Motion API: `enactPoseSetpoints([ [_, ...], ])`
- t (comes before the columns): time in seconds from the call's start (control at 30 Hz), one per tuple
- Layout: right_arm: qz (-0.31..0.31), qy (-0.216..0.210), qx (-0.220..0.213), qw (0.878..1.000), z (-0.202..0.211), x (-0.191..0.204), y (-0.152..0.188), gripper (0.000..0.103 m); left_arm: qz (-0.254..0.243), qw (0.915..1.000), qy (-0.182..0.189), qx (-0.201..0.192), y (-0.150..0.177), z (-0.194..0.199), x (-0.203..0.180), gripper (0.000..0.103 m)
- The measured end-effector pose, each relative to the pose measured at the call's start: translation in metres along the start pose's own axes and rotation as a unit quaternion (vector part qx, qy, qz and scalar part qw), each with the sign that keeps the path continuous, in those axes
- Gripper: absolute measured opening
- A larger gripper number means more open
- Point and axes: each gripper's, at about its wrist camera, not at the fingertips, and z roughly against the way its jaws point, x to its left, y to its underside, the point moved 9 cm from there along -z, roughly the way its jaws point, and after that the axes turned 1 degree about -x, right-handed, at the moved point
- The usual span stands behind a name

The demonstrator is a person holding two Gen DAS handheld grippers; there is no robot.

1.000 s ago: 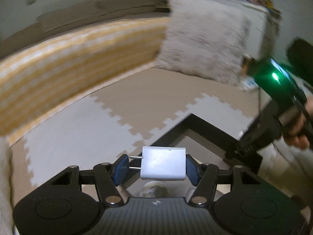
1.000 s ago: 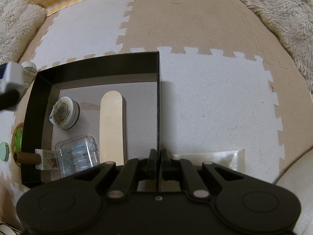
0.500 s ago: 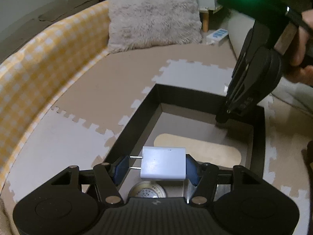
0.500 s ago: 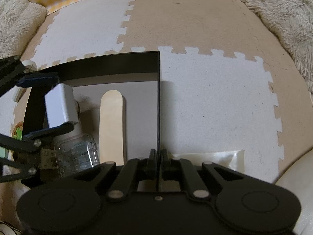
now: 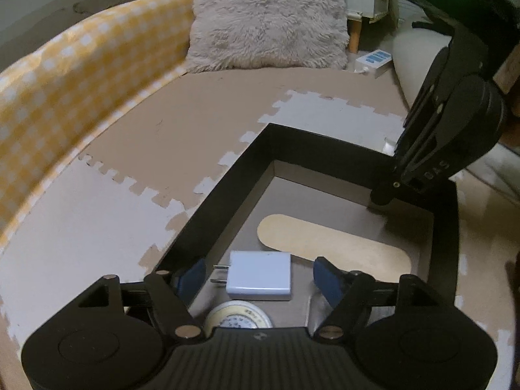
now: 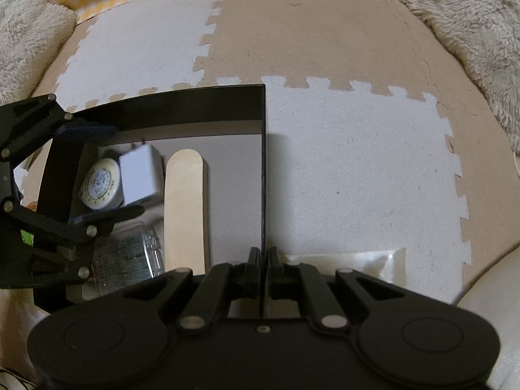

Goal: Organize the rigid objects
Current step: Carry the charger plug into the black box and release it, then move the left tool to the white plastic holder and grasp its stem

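A white plug charger (image 5: 263,273) (image 6: 139,175) lies on the floor of the black box (image 5: 227,188), beside a round tin (image 5: 239,317) (image 6: 100,183) and a flat wooden board (image 5: 334,247) (image 6: 185,208). My left gripper (image 5: 260,278) (image 6: 125,169) straddles the charger; its jaws are opening, and both blue pads (image 5: 191,276) stand clear of it. My right gripper (image 6: 263,260) (image 5: 386,195) is shut on the box's thin side wall (image 6: 263,162). A clear plastic case (image 6: 130,260) lies in the box's near corner.
The box sits on a tan and white foam puzzle mat (image 6: 357,146). A yellow checked bolster (image 5: 65,81) and a fluffy cushion (image 5: 266,22) border it. A white power strip (image 5: 373,58) lies at the back. A clear plastic sheet (image 6: 351,260) lies beside the box.
My left gripper came down over the box with the charger, then its jaws spread and the charger dropped free onto the box floor. The right gripper has kept still.
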Motion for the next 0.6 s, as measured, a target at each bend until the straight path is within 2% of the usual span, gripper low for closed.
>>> enactPoseSetpoints([
  [0.37, 0.001, -0.001, 0.001, 1.0, -0.002, -0.001, 0.001, 0.005, 0.024, 0.9997, -0.002, 0.002, -0.004, 0.015, 0.0, 0.075],
  [0.6, 0.004, 0.0, 0.0, 1.0, -0.002, 0.0, 0.002, 0.005, 0.032, 0.9994, -0.009, -0.012, -0.019, 0.038, -0.003, 0.082],
])
